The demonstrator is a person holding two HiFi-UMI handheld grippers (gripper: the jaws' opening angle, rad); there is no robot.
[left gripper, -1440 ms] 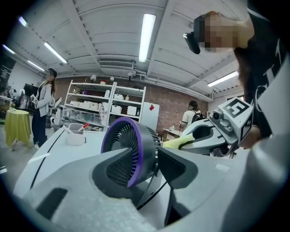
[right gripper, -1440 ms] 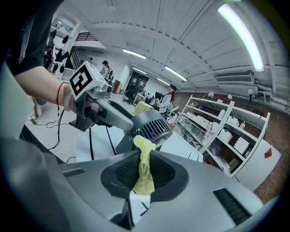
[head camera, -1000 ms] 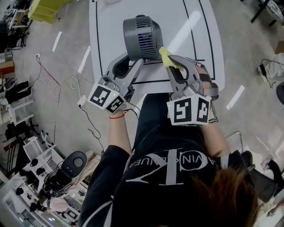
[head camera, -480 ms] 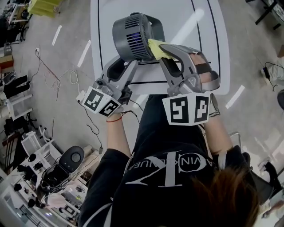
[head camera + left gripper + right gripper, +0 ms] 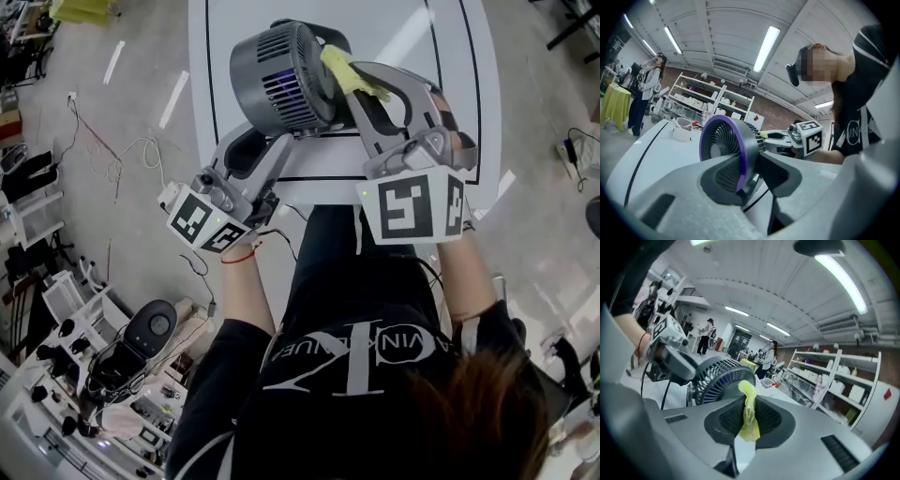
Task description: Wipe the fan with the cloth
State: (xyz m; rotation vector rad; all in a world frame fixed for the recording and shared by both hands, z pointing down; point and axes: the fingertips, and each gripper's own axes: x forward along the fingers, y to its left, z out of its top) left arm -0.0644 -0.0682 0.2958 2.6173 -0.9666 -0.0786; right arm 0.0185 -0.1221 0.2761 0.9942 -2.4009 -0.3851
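We clamp the grey round fan [image 5: 279, 77] over the white tabletop [image 5: 412, 28] in our left gripper [image 5: 746, 165], whose jaws have just been closing; our right gripper [image 5: 748, 414] pinches the yellow cloth [image 5: 749, 420] at the fan's right edge.

we find the fan [image 5: 281, 75] over the tabletop [image 5: 403, 28] ahead of us, our left tool [image 5: 270, 133] at its near edge, jaws just closing on its rim, our right tool [image 5: 361, 82] just right of it, the cloth [image 5: 339, 66] between that tool's jaws against the fan's right side

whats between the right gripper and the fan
A yellow cloth, pinched in the right gripper's jaws, meets the round grey fan's side; the head view shows it.
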